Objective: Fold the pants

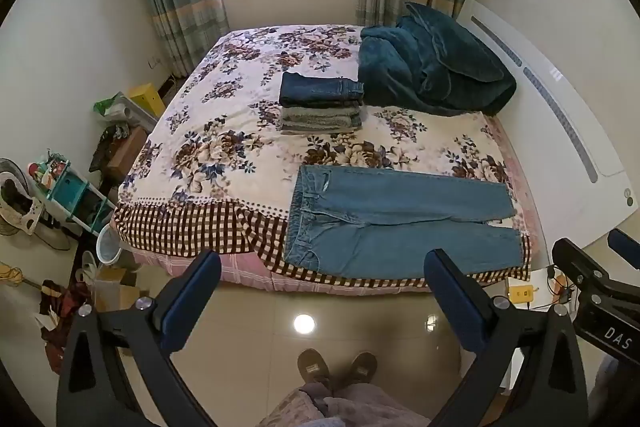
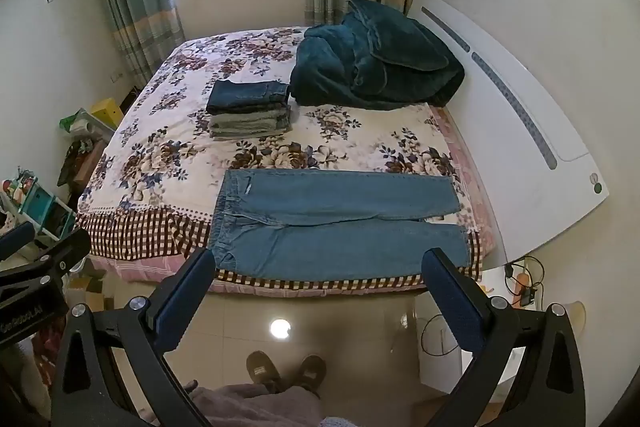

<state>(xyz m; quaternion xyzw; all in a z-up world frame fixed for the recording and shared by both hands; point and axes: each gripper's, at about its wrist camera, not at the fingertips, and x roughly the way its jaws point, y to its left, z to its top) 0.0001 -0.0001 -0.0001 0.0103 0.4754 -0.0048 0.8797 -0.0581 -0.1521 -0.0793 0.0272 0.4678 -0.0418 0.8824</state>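
A pair of light blue jeans point(image 1: 400, 223) lies flat and unfolded in the lower centre of both views, on the near edge of a bed point(image 1: 224, 131) with a floral cover, waistband toward the left and both legs stretched to the right. Higher up, mid-frame, a stack of folded pants point(image 1: 320, 105) sits on the bed, darkest pair on top, beside a rumpled dark teal blanket point(image 1: 436, 71) at upper right.

The left gripper point(image 1: 322, 279) hangs over the tiled floor in front of the bed, its blue-padded fingers spread wide and grasping nothing. The right gripper point(image 2: 320, 277) does the same, released and empty, apart from the jeans.

At the left edge, a small teal shelf unit point(image 1: 76, 193) holds colourful items too blurred to name. Below it, a white basket point(image 1: 108, 245) stands on the floor; its contents cannot be made out.
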